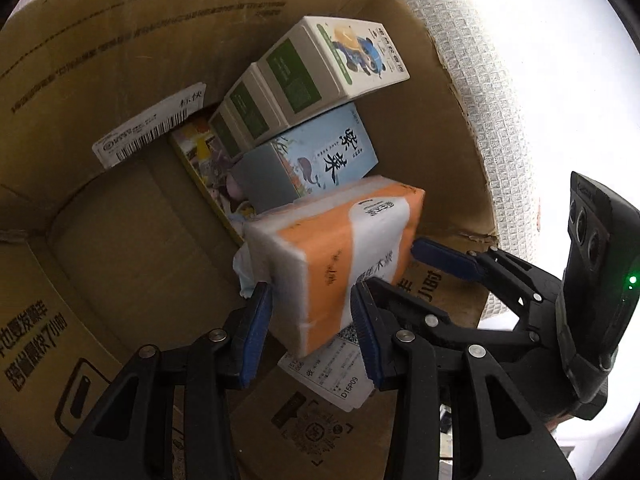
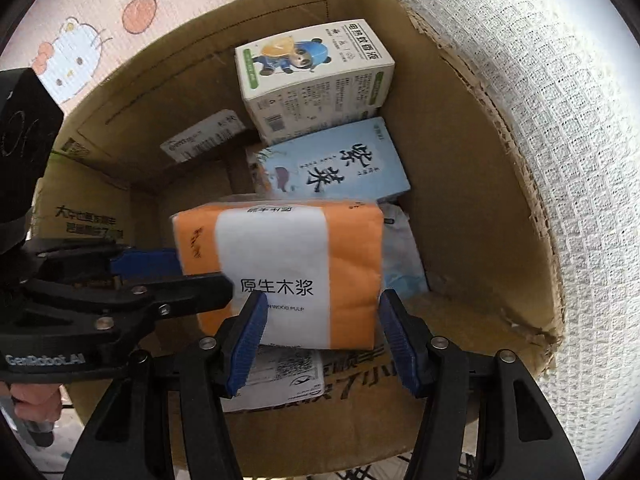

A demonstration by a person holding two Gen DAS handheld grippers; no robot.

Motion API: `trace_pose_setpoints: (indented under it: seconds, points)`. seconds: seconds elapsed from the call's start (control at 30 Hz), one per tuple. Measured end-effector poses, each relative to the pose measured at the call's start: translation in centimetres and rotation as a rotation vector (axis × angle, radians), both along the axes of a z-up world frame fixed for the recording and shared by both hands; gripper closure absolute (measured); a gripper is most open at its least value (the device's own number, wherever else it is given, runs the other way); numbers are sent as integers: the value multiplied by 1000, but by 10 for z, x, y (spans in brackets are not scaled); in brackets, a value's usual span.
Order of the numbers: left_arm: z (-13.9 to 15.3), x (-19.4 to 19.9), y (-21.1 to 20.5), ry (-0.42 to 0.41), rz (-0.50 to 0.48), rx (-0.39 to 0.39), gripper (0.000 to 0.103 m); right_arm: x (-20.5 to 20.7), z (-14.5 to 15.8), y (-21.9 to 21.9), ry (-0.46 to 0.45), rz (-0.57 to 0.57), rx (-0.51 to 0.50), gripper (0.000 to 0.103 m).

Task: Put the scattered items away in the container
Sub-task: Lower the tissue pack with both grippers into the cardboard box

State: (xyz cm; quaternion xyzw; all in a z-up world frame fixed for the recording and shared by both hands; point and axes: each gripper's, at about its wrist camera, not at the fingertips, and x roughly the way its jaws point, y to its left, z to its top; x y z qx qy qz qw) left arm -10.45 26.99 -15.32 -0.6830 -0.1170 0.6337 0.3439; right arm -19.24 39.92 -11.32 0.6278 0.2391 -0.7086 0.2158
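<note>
The left hand-held gripper (image 1: 310, 330) was clamped on one end of the orange-and-white tissue pack (image 1: 336, 256). The pack hung inside the cardboard box (image 1: 120, 80), just beside a pale blue carton (image 1: 316, 156). The right hand-held gripper (image 2: 322, 340) was clamped across the pack's other end.

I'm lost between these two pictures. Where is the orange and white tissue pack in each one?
Left wrist view: the tissue pack sits just below centre, tilted, between the left gripper fingers.
Right wrist view: the same pack is at centre, between the right gripper fingers; the left gripper comes in from the left edge.
Shared landmark: the light blue box lies just beyond the pack in both, inside the cardboard box.
</note>
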Motion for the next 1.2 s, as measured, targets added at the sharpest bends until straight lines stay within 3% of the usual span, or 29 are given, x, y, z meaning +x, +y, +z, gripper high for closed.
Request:
trace_pose_setpoints:
  seconds: [0.2,0.43,0.47,0.53,0.83,1.03,1.2]
  points:
    - [5,5,-2,-7,6,14,59,-2,5,4,11,9,22,47]
    - [2,1,3,-33,13,14,71,-13,13,6,-6,-26,13,47]
    - [0,0,3,-44,21,15,72,-14,15,7,-8,-33,3,50]
    - [-2,0,4,-70,32,23,73,-15,16,7,-27,-49,-25,76]
    - [-20,-3,19,-149,61,53,76,-21,19,10,-48,-95,-40,81]
    - [-1,7,18,-18,52,25,76,-27,32,1,10,-56,-20,81]
    - [15,-1,5,42,122,39,76,-31,26,4,-42,-86,-45,81]
